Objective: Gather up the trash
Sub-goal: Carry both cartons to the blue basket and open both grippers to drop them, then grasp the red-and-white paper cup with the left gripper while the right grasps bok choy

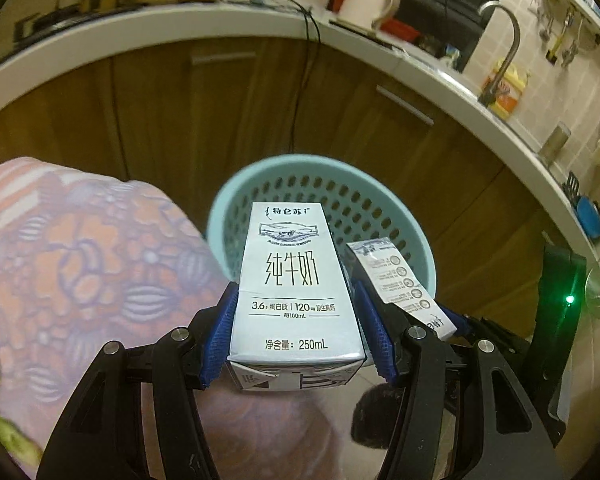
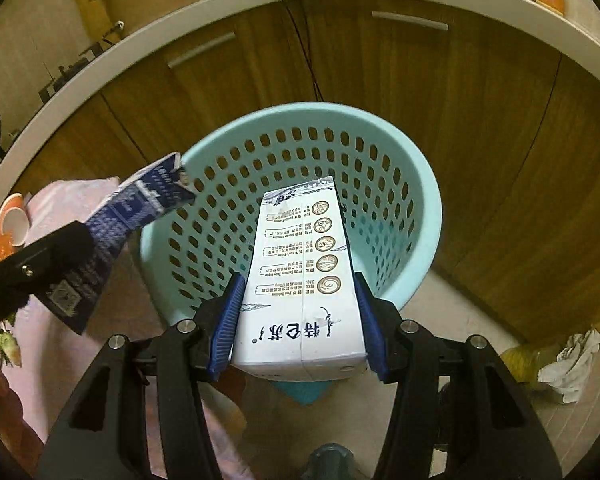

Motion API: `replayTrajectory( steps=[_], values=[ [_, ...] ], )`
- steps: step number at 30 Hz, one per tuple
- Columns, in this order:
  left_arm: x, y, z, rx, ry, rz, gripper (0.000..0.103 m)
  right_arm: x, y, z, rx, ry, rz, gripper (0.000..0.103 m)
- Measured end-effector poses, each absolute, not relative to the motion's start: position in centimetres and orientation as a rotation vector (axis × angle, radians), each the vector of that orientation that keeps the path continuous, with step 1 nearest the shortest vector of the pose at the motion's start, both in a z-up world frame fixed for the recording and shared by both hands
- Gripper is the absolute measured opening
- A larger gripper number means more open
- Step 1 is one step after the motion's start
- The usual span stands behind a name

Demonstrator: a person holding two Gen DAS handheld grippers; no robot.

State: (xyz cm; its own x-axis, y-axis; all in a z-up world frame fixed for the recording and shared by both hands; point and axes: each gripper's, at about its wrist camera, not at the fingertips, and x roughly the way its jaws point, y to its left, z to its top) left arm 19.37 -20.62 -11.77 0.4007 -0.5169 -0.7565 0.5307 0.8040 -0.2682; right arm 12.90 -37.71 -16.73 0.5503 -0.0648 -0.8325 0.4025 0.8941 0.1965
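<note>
Your left gripper (image 1: 296, 336) squeezes one milk box (image 1: 296, 284). Your right gripper (image 2: 298, 330) squeezes another milk box (image 2: 304, 280), both above the blue basket (image 2: 416, 184).

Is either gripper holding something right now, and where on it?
Both. The left gripper clamps a milk carton by its sides near the base; the right gripper clamps a second milk carton likewise.

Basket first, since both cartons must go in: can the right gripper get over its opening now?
Probably yes: the right gripper holds its milk carton pointing at the basket, nothing between.
</note>
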Motion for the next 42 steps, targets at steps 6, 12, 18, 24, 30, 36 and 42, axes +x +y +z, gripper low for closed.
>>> replayTrajectory(
  steps=[6,12,18,24,30,36,42],
  values=[
    [20.3,-22.4,-13.3,0.041,0.994,-0.674,0.057,13.4,-38.3,-17.5,0.397,0.965,-0.273,0.050],
    [20.8,-22.3,-13.7,0.015,1.025,-0.662,0.072,13.4,-38.8,-17.6,0.419,0.973,-0.264,0.052],
    [20.3,-21.0,-12.7,-0.019,1.004,-0.664,0.073,12.8,-39.0,-16.6,0.425,0.949,-0.280,0.056],
    [18.7,-18.7,-11.0,-0.058,0.951,-0.659,0.073,11.8,-38.1,-14.9,0.404,0.914,-0.269,0.056],
    [16.6,-15.4,-8.8,-0.079,0.892,-0.620,0.073,11.0,-36.0,-12.1,0.381,0.858,-0.227,0.056],
    [13.7,-9.8,-6.1,-0.127,0.811,-0.530,0.073,10.4,-31.5,-9.4,0.339,0.788,-0.135,0.056],
    [11.3,-3.2,-4.3,-0.184,0.750,-0.386,0.073,10.8,-25.2,-8.0,0.270,0.763,-0.018,0.046]
  ],
)
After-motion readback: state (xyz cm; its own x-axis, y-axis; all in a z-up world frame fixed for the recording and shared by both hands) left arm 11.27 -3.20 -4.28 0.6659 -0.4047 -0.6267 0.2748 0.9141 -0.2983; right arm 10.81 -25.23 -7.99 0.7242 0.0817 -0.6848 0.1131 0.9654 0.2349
